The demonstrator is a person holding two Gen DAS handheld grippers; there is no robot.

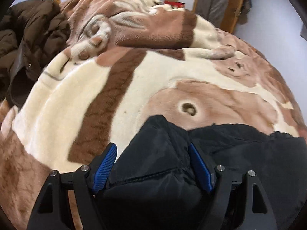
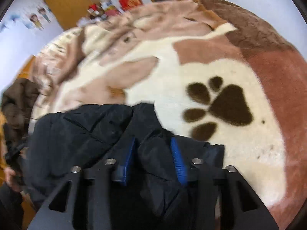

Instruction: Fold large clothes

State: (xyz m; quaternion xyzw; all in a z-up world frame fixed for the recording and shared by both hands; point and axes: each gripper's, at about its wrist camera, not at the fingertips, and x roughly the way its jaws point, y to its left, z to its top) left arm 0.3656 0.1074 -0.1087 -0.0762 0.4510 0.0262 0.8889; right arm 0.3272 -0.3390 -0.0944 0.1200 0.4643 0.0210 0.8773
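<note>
**Two hand-held grippers, one black padded jacket, mid-fold on the bed**

Item 1: black jacket [image 1: 153, 164]. Puffy, slippery-looking shell; it lies at the near edge of the bed, on a plush blanket [image 1: 134, 80] patterned in cream and brown with a paw print [image 2: 226, 107]. I judge it the garment being folded.

Item 2: my left hand-held gripper [image 1: 151, 164]. Jaws wide apart yet pressed against a thick bunch of the jacket from both sides, blue pads [image 1: 105, 168] touching fabric. It has hold of that bunch.

Item 3: my right hand-held gripper [image 2: 153, 161]. Jaws closer together, clamped on a narrower fold of the same jacket.

Item 4: brown coat [image 1: 32, 38], heaped at the far left of the bed, well apart from my work.

Risks, as I judge them:
- Slick padding could slide out of the left grip, since the bundle is bulky and springy.
- Uneven pull between my two grips could skew the fold line.
- Plush pile could drag on the jacket and bunch the lower layer.
- Both views are blurred, so I cannot tell which edges I hold.
</note>
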